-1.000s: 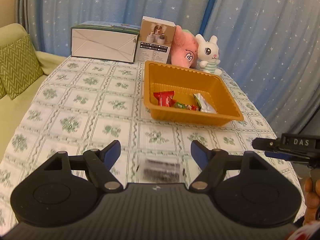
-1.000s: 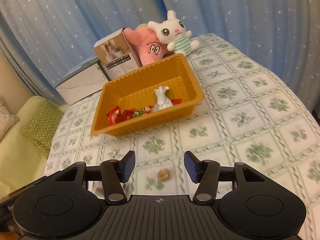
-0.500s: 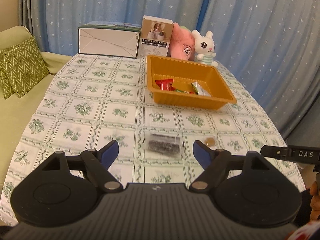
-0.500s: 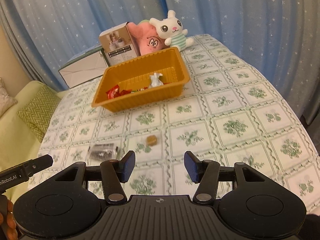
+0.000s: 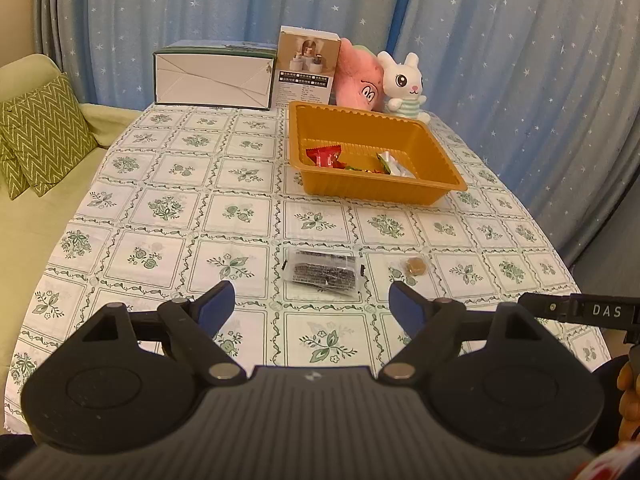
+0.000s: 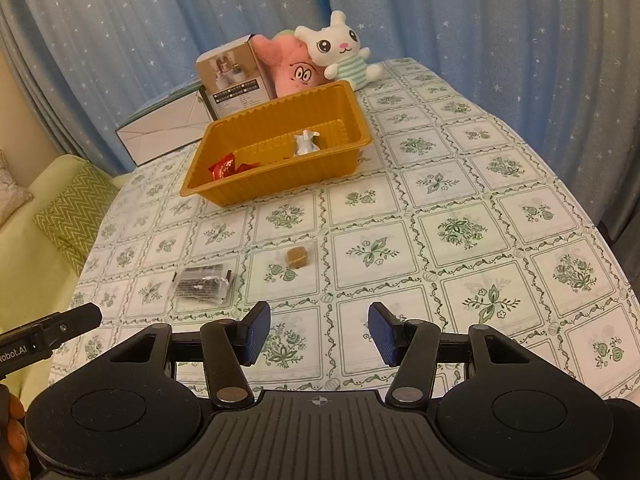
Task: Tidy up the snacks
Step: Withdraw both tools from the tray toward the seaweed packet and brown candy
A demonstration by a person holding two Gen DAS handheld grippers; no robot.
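An orange tray point(image 5: 440, 148) point(image 6: 224, 196) holds several wrapped snacks, among them a red packet point(image 5: 325, 156) point(image 6: 222, 168) and a silvery one point(image 6: 306, 143). On the tablecloth nearer to me lie a clear packet with a dark bar point(image 5: 323, 273) point(image 6: 202, 285) and a small brown candy point(image 5: 415, 267) point(image 6: 297, 257). My left gripper point(image 5: 310, 305) hovers just short of the dark packet, its jaws opening, nothing between them. My right gripper point(image 6: 319, 332) is open and empty, a little short of the brown candy.
At the table's far end stand a white box point(image 5: 214, 80), a small printed carton point(image 5: 307, 66), a pink plush point(image 5: 358, 80) and a white rabbit plush point(image 5: 404, 82). A green sofa with zigzag cushions point(image 5: 40, 136) lies left. Blue curtains hang behind.
Both grippers have pulled back from the tray toward the near edge, so both loose snacks now lie ahead of the fingers. The left jaws stand a little wider.
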